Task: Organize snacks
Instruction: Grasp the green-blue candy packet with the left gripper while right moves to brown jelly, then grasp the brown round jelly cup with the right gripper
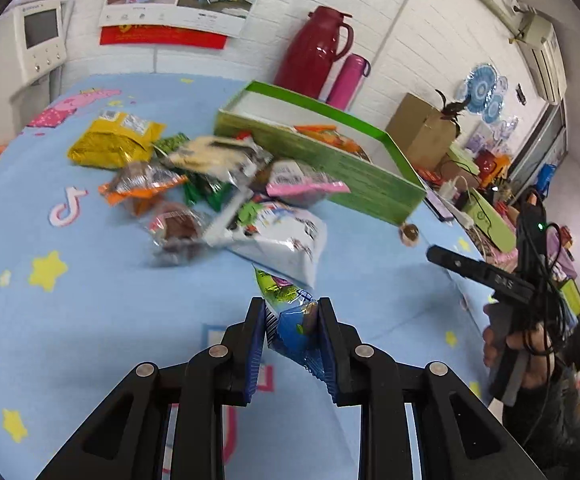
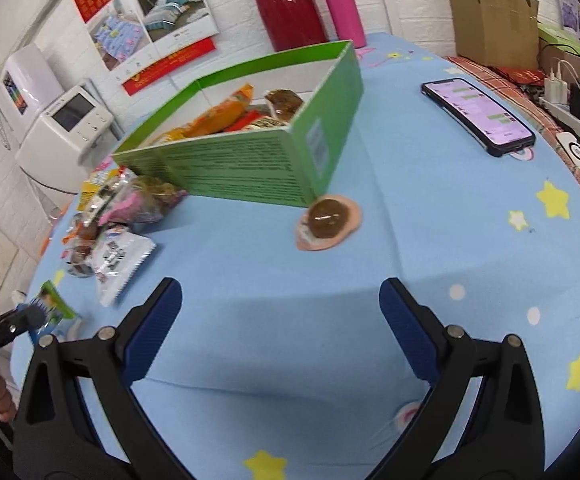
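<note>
The left gripper (image 1: pixel 292 334) is clenching a blue-green snack packet (image 1: pixel 290 312), long axis pointing toward the green box (image 1: pixel 322 156), while the right gripper (image 2: pixel 280 332) is hanging with jaws released.

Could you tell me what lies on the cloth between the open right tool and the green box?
In the right wrist view, only the round brown snack in a peach wrapper, beside the green box corner. Otherwise bare blue tablecloth ahead of the right tool.

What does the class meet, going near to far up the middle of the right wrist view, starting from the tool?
Open right tool → round brown snack in a peach wrapper → green box → dark red thermos jug by the wall.
</note>
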`<state>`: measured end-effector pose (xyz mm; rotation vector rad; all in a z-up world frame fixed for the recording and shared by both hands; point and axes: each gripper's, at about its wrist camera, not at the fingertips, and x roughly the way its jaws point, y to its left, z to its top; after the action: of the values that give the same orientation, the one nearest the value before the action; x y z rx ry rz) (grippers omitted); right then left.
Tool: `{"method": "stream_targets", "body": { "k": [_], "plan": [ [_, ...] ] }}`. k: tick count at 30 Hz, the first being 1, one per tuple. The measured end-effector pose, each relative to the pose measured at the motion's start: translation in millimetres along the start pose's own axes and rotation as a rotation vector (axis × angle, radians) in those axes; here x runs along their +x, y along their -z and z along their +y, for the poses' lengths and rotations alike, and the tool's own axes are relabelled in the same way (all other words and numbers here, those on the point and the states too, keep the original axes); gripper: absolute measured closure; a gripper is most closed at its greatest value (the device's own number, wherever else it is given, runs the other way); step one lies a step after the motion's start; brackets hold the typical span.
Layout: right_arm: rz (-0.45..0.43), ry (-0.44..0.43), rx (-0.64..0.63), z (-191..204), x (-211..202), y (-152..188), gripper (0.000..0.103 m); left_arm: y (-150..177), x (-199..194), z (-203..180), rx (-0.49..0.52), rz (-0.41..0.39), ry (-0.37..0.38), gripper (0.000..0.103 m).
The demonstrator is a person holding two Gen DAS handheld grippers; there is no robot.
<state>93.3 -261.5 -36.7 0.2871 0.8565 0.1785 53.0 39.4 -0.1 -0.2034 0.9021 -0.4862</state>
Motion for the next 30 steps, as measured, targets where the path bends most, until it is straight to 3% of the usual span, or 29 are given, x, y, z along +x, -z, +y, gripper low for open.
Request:
{"method": "stream_targets", "body": {
  "k": [3,8,11,13,14,25,26,27,30],
  "plan": [
    [0.021,0.036,-0.021,-4,8,-7,0.008,9,19,-4,-0.034,0.040,0.045,0.078],
    [0.046,0.077,-0.053,-2,26,-25,0.016,12,24,-10,-0.055,0.026,0.073,0.078],
    [0.045,0.121,-0.087,2,37,-32,0.034,14,24,-9,-0.060,0.023,0.072,0.078],
    [0.047,0.139,-0.106,6,39,-32,0.055,14,25,-8,-0.067,0.027,0.067,0.078],
    [0.046,0.138,-0.121,7,38,-30,0.057,15,25,-8,-0.069,0.030,0.067,0.078],
    [0.031,0.028,-0.139,20,11,-3,0.068,20,32,-12,-0.054,0.060,0.059,0.078],
    [0.026,0.014,-0.143,23,9,-2,0.093,20,32,-12,-0.055,0.061,0.059,0.078],
    [0.025,-0.008,-0.140,25,6,-1,0.100,21,32,-12,-0.054,0.063,0.058,0.078],
    [0.021,-0.048,-0.154,34,2,-2,0.099,23,30,-13,-0.043,0.062,0.050,0.078]
  ]
}}
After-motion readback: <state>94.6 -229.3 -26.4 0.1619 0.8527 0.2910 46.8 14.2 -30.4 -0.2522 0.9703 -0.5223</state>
